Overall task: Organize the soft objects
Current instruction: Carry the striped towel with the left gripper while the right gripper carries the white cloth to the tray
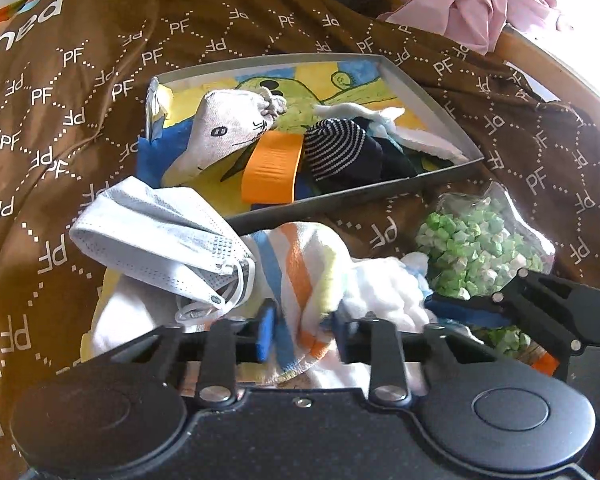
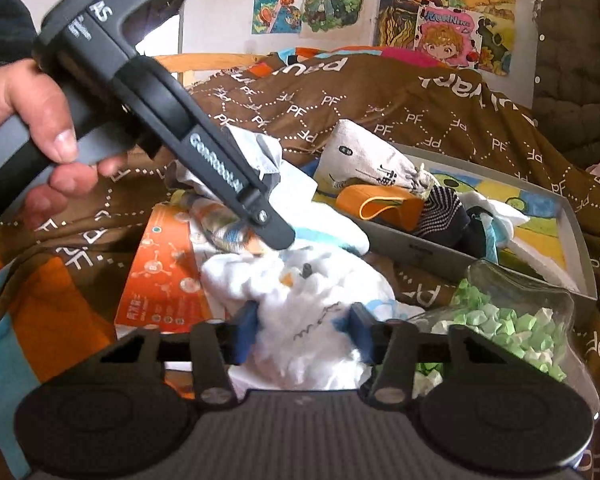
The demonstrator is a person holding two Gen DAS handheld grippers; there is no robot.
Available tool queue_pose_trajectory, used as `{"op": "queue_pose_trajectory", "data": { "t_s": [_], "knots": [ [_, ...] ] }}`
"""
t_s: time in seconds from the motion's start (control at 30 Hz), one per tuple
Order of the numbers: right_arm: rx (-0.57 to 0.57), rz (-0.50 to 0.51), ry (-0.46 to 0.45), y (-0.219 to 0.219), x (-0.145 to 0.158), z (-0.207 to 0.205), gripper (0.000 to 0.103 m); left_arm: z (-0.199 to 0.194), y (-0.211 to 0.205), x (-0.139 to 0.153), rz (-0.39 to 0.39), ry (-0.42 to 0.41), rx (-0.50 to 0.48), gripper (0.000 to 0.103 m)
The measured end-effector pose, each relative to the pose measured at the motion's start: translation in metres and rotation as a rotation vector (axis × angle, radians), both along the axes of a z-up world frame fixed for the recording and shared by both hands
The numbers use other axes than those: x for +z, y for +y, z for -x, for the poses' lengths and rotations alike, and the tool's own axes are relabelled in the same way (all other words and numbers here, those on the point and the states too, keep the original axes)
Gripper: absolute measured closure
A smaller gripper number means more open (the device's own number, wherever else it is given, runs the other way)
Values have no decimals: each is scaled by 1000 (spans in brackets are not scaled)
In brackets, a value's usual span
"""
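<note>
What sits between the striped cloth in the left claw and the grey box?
Nothing blocks it. The white cloth with orange and blue stripes lies against the shallow grey box's near wall; a pale blue face mask rests just left, partly overlapping.

Counted around the one gray tray: inside it lay one drawstring pouch, one orange band and one striped sock. In front of it lay one face mask, one striped cloth and one bag of green paper stars.
</note>
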State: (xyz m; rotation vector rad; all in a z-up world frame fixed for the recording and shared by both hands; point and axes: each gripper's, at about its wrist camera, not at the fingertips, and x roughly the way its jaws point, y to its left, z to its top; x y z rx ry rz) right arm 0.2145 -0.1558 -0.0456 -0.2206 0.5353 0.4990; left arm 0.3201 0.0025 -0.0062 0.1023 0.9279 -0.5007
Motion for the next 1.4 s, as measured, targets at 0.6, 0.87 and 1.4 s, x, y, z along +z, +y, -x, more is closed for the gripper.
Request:
{"op": "queue_pose_trajectory", "data": {
  "t_s": [0.6,0.87,1.4],
  "knots": [
    [-126,-64,-213,-27,33,8,88,0,2,48,185,-95,41,88],
    [-237,-72,-328,-54,64,-11,88,-16,-13,86,340,-200,26,88],
    [-477,-38,-412,-123,58,-81,88,-86,-101,77,486,-366,-41,88]
  ]
}}
